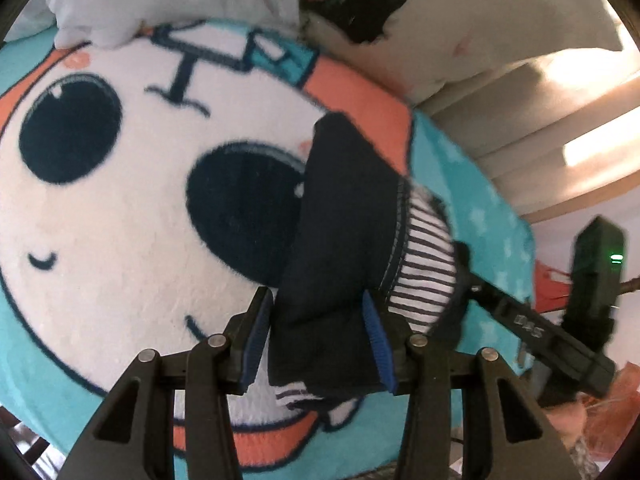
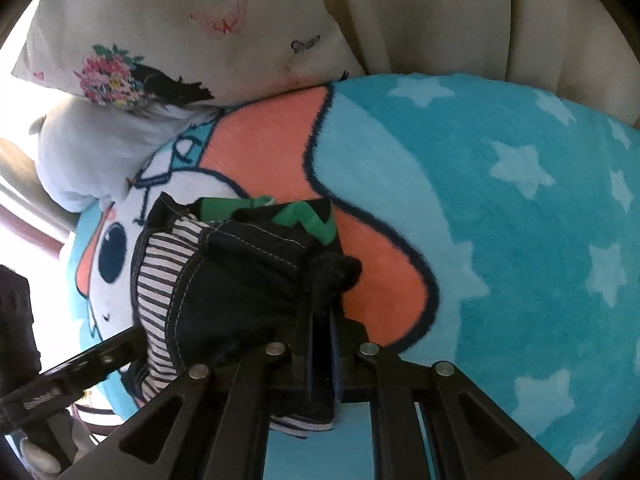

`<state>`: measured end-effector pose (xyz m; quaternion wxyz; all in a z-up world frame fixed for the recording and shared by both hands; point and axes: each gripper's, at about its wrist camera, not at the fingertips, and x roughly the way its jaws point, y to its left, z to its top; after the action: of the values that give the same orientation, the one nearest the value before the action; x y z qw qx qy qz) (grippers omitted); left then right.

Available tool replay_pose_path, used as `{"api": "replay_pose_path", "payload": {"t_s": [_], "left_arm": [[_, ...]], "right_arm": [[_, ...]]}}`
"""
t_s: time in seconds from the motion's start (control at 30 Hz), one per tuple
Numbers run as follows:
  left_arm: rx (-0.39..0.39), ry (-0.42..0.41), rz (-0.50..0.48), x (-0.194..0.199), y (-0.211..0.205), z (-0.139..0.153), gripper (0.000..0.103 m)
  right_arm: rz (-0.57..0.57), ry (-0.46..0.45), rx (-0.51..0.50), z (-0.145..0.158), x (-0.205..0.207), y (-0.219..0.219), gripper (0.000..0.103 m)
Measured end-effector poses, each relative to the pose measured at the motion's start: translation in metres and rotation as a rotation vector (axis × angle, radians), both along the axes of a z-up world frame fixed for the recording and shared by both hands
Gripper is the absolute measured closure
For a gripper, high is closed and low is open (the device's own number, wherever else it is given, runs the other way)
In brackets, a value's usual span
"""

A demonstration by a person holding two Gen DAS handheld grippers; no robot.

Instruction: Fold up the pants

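Two grippers: both engage one garment, held above the blanket (image 1: pixel 100 220).
Pants (image 1: pixel 340 220): dark fabric with a striped lining, bunched between the tools, lifted off the plush surface.
Left gripper (image 1: pixel 320 332): jaws spread fairly wide, with fabric lying between the blue pads (image 1: pixel 378 336); firm clamping cannot be confirmed.
Right gripper (image 2: pixel 322 344): jaws nearly together, clenched on a dark fold of the pants (image 2: pixel 240 272).
Long axis: runs from one tool across to the other, right gripper (image 1: pixel 532 332) close beside the left.
Nearer hand: neither; both touch the garment.
Next move, judged: lower the garment onto the blanket (image 2: pixel 520 220) and spread it flat.
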<state>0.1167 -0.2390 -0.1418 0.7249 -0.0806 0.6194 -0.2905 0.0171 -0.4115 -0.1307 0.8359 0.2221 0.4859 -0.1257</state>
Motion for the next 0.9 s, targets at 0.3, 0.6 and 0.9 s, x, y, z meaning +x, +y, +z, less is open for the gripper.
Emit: {"api": "replay_pose_path", "payload": {"t_s": [0.3,0.6,0.9], "left_arm": [[0.018,-0.068,0.029,-0.007,0.019,0.031,0.055],[0.07,-0.207,-0.017,-0.027,0.049,0.069,0.055],[0.085,-0.223,-0.013,-0.019,0.083,0.081,0.055]], "right_arm": [[-0.098,-0.117,-0.003,0.033,-0.023,-0.016,0.074],[-0.083,-0.147,-0.078,0.052,-0.027,0.014,0.061],[-0.097,-0.171,-0.095,0.055,-0.026,0.044,0.054]]}}
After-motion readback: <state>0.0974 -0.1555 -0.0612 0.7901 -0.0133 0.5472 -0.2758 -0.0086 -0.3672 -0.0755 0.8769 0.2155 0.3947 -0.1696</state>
